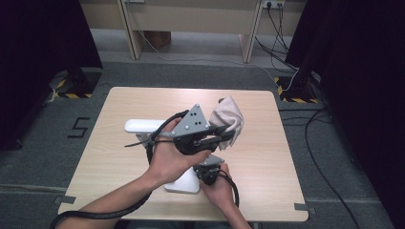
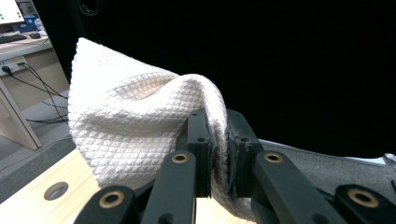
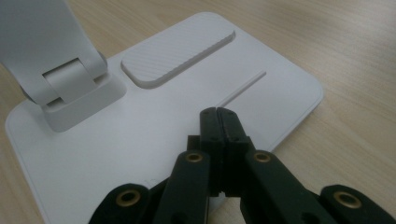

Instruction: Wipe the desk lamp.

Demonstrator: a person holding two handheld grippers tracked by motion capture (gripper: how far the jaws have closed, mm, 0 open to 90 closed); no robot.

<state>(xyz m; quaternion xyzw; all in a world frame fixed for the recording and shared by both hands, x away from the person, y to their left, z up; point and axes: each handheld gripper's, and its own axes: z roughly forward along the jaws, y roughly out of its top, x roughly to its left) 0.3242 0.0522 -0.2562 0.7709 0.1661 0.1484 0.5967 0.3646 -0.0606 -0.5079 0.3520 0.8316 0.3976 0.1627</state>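
High view: wooden table (image 1: 267, 157), one white stand (image 1: 184, 183) with its arm (image 1: 141, 126) reaching toward the left.

My left claw (image 1: 228, 136): clenched on a white waffle cloth (image 1: 229, 117), held clear above the table, right of the stand's arm. Left gripper view: cloth (image 2: 135, 126) pinched between both pads, its bulk bunched up and to the left of the jaws.

My right claw (image 3: 218, 116): jaws pressed together, nothing between them, tips resting on the stand's flat base (image 3: 116, 140), near its front edge. A raised ribbed pad (image 3: 180, 51) and a hinge (image 3: 70, 86) lie beyond.
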